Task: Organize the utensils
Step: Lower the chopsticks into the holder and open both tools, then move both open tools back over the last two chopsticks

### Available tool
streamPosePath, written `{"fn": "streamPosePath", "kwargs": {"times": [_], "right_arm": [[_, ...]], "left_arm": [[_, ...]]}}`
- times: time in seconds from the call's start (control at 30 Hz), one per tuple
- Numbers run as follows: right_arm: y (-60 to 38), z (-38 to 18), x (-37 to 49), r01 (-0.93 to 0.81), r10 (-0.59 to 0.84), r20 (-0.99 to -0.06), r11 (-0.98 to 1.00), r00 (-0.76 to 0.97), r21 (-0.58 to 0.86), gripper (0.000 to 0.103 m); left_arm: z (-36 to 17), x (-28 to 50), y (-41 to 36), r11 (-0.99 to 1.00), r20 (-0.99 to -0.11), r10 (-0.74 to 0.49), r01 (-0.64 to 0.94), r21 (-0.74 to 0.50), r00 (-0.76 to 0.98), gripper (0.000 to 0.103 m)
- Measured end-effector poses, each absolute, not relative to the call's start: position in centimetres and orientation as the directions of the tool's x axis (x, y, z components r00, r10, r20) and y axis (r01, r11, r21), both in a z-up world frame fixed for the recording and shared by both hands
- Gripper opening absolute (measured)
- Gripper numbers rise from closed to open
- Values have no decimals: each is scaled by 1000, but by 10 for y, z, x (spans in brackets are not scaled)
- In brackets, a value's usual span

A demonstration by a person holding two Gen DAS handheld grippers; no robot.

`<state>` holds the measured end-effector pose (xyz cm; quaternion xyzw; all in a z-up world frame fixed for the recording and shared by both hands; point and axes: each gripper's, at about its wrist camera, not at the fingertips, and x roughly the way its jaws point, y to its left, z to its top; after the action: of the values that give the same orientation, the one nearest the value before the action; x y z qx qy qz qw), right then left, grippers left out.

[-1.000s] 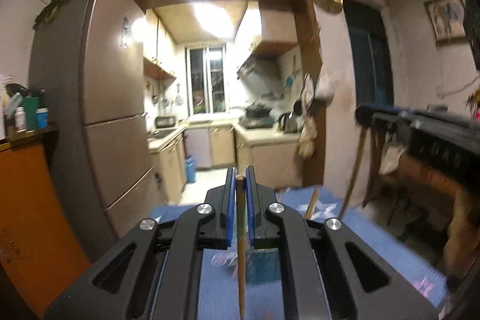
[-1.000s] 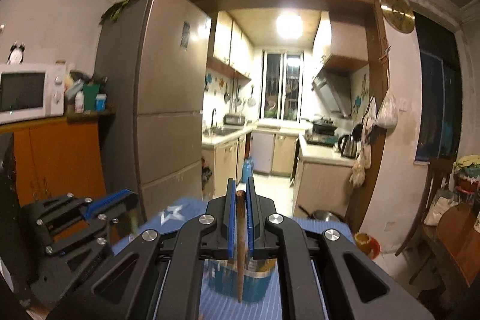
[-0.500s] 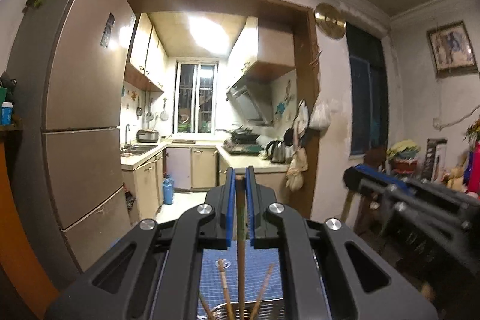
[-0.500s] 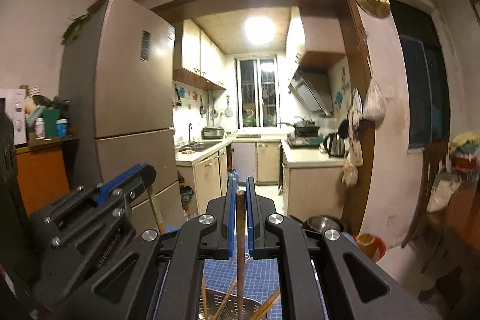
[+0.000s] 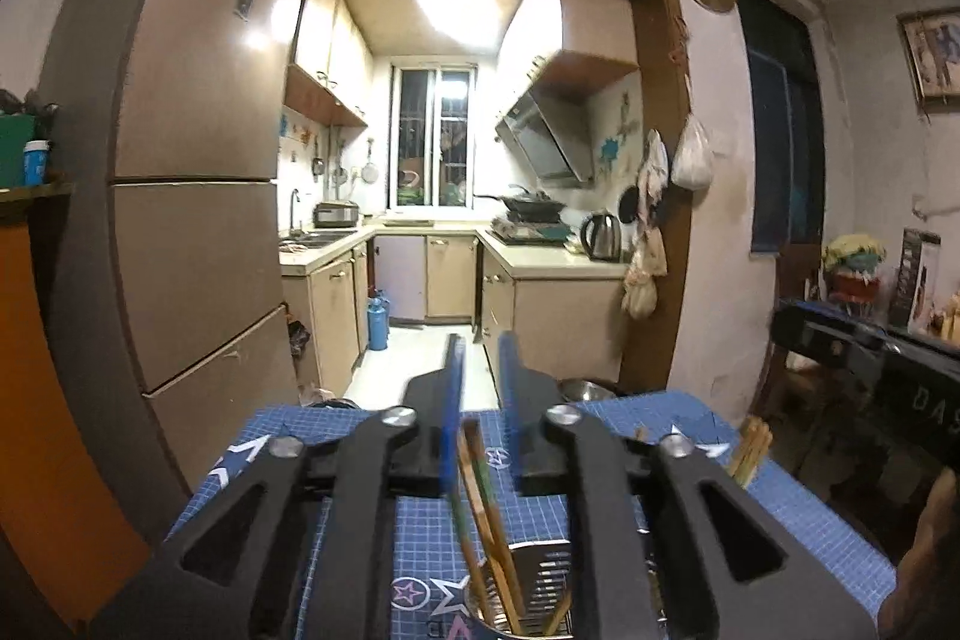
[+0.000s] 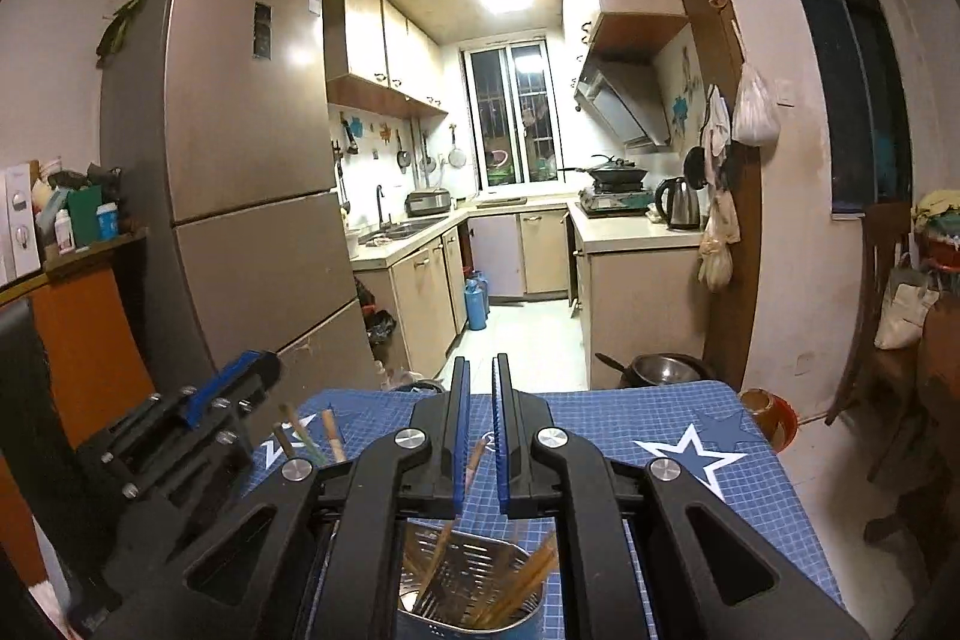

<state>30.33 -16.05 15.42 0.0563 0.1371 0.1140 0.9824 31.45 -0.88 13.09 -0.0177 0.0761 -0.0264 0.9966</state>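
A perforated metal utensil holder [image 6: 474, 586] stands on the blue grid mat [image 6: 630, 424], right below both grippers; it also shows in the left wrist view [image 5: 540, 592]. Several wooden chopsticks [image 5: 486, 520] stand in it, leaning apart. My left gripper [image 5: 480, 376] is open, and a chopstick rises loose between its jaws. My right gripper [image 6: 477, 400] is open above the holder, with a chopstick [image 6: 471, 466] leaning free below its jaws. The left gripper also shows at the left of the right wrist view [image 6: 198, 418], with a few more chopsticks [image 6: 312, 436] beside it.
The mat covers a small table whose far edge faces the kitchen doorway. A tall fridge [image 6: 240, 160] stands at the left, an orange cabinet [image 6: 72, 340] beside it. A metal pot [image 6: 666, 370] and an orange bowl [image 6: 771, 412] sit beyond the table's far edge.
Both grippers were shut on a chopstick each; both have now opened and the chopsticks rest in the holder. Both views have tilted down toward the mat.
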Motion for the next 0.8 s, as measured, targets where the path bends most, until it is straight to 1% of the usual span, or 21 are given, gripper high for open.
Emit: {"fn": "streamPosePath", "kwargs": {"times": [0.1,0.17,0.23,0.27,0.3,0.37,0.4,0.47,0.57,0.6,0.67,0.73,0.77,0.8], "right_arm": [[-173,162,289,-198,226,-235,971,945,137,11],[-188,167,269,-190,213,-222,974,952,119,11],[-209,168,246,-181,203,-217,976,955,116,11],[-219,168,236,-178,200,-222,977,954,116,11],[-232,165,222,-171,193,-229,979,954,112,11],[-258,157,188,-172,193,-241,979,951,105,13],[-271,151,170,-164,182,-250,982,951,92,17],[-293,136,134,-144,152,-275,988,949,51,18],[-322,106,86,-105,105,-345,994,933,20,18],[-328,95,71,-92,92,-367,996,926,17,18],[-334,69,40,-77,74,-410,997,909,9,18],[-332,44,18,-60,53,-456,998,888,-2,18],[-329,27,4,-50,39,-484,999,874,-11,18],[-325,14,-5,-46,30,-503,999,864,-19,18]], "left_arm": [[150,293,5,997,-99,-44,37,-72,994,18],[165,267,13,998,-39,-21,18,-68,999,19],[174,240,21,998,4,-7,7,-61,1000,22],[178,221,27,998,31,9,-7,-55,999,30],[181,200,33,999,56,21,-18,-46,998,41],[180,163,40,1000,81,7,-6,-19,997,50],[175,144,42,1000,74,-13,12,3,997,51],[162,117,41,997,23,-47,45,66,999,51],[126,85,34,980,-106,-74,91,175,992,51],[113,76,31,973,-153,-90,119,195,984,51],[75,58,22,955,-290,-117,188,230,950,51],[45,47,14,944,-381,-122,226,241,916,51],[26,37,9,937,-426,-118,243,251,897,49],[8,25,5,931,-458,-126,264,252,880,44]]}}
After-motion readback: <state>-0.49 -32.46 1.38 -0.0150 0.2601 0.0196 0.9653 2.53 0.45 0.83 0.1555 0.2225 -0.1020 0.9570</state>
